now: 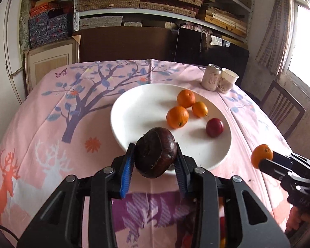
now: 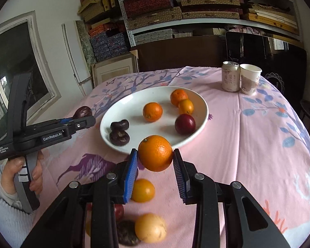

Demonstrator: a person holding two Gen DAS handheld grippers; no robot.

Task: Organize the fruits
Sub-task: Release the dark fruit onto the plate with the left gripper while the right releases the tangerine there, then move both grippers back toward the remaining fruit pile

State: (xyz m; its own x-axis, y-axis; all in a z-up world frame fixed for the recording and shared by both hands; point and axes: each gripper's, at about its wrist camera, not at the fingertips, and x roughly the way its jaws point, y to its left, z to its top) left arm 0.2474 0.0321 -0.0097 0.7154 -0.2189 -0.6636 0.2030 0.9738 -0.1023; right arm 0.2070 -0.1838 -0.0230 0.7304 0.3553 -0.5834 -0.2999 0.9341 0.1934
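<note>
Your left tongs [image 1: 155, 161] are clamped on a dark brown chestnut [image 1: 156, 152], glossy, with a pale scratch low on its shell; the blue pads press both its sides. Your right tongs [image 2: 155, 161] grip an orange [image 2: 155, 153], bright and dimpled, its stem scar turned up and to the left.

Just beyond both pairs of tongs lies the white plate [image 1: 134, 111]. On it, ahead of the left tongs and to their right, sit three oranges [image 1: 177, 117] close together and a dark red plum [image 1: 214, 127] a little apart. The right view also shows two chestnuts [image 2: 119, 132] touching each other on the plate's left part.

Under the right tongs, nearer you, more fruit lies on the cloth, blurred: a small orange [image 2: 143, 190] and a yellowish round fruit [image 2: 150, 228].

The pink tablecloth [image 1: 51, 144] bears a tree and deer. Far right of the plate stand a can [image 1: 211, 76] and a paper cup [image 1: 227, 80], touching. Shelves of boxes [image 1: 155, 0] fill the wall behind.
</note>
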